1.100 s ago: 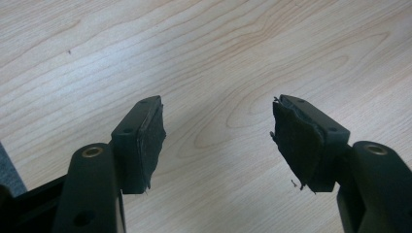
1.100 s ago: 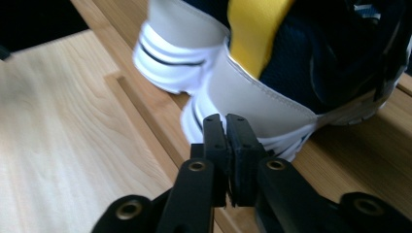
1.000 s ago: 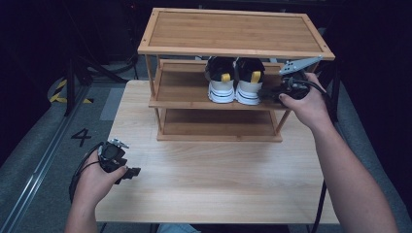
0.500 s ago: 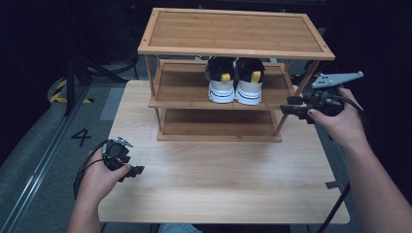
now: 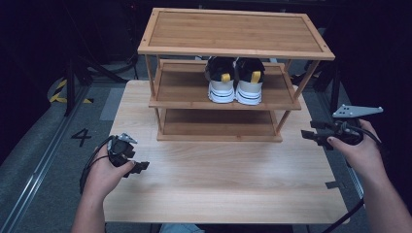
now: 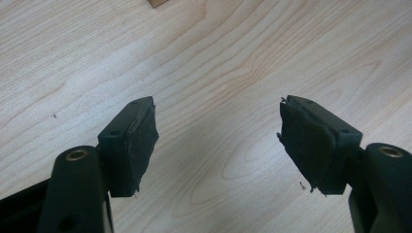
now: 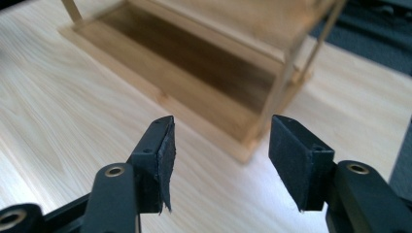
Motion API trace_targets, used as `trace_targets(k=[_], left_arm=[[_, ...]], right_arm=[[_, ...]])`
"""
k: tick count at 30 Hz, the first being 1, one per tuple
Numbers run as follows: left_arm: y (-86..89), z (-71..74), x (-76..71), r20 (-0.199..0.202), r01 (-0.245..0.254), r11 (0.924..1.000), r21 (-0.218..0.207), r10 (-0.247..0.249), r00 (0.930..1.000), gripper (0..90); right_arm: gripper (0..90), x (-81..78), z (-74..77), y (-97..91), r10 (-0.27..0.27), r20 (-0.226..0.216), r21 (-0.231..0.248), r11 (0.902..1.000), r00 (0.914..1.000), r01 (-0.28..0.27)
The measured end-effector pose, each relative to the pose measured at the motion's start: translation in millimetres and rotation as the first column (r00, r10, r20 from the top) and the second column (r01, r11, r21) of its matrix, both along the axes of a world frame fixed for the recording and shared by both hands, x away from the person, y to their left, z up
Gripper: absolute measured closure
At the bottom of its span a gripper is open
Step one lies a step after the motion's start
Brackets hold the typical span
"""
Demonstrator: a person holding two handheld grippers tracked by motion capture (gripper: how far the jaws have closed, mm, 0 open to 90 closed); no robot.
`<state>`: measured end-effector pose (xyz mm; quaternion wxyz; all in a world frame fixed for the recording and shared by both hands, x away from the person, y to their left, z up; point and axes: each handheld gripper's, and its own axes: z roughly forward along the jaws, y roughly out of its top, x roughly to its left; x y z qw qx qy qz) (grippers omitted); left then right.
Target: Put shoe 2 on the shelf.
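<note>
Lower left of the frame, the left tool (image 5: 142,166) sits wide and empty over the counter (image 5: 218,184). Mid right, the right tool (image 5: 307,135) has just been opening — nothing between its jaws. Further up, the shoes (image 5: 235,80) are parked on the rack's (image 5: 233,48) middle shelf — looks basically done.

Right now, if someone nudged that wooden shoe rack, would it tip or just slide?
The shoe rack would probably slide: its base sits flat on the smooth table. It looks light, with thin posts and slim shelves. The pair of shoes on the middle shelf adds little weight, so a high push might tip it.
</note>
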<state>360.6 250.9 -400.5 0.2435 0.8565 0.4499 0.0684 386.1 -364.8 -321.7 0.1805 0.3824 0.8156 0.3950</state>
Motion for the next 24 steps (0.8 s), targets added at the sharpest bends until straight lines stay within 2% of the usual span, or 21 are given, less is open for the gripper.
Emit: trace_targets(k=[8,9,12,14,17,19,24], left_arm=[[2.9,-1.6,0.1,0.007,-0.007,1.0,-0.001,0.007,0.9999,29.6],[3.1,-2.2,0.3,0.006,-0.007,1.0,-0.002,0.007,1.0,29.6],[3.3,-4.1,0.4,0.001,-0.012,0.9999,-0.003,0.012,0.9999,29.6],[3.6,-5.6,1.1,0.0,-0.009,1.0,0.0,0.009,1.0,29.6],[3.8,-6.3,1.7,0.001,-0.001,1.0,0.001,0.001,1.0,29.5],[2.9,-6.9,1.5,0.001,-0.006,1.0,-0.004,0.006,1.0,29.4],[1.1,-9.5,2.7,0.007,-0.007,1.0,0.004,0.007,1.0,28.6]], right_arm=[[39.2,-0.9,-52.5,-14.0,-0.034,-0.062,-0.013,0.9994,0.9975,0.034],[38.6,0.0,-64.6,-16.1,-0.045,-0.072,-0.014,0.9989,0.9963,0.044],[38.5,0.3,-73.3,-17.7,-0.061,-0.074,-0.027,0.9979,0.9953,0.059],[38.3,1.7,-83.1,-19.9,-0.077,-0.085,-0.066,0.9953,0.9934,0.071],[37.0,1.7,-91.9,-21.2,-0.098,-0.111,-0.058,0.9941,0.989,0.092],[36.6,3.2,-100.9,-21.0,-0.108,-0.117,-0.092,0.991,0.9871,0.098],[35.7,6.6,-123.4,-19.9,-0.103,-0.127,-0.124,0.9884,0.9866,0.087]])
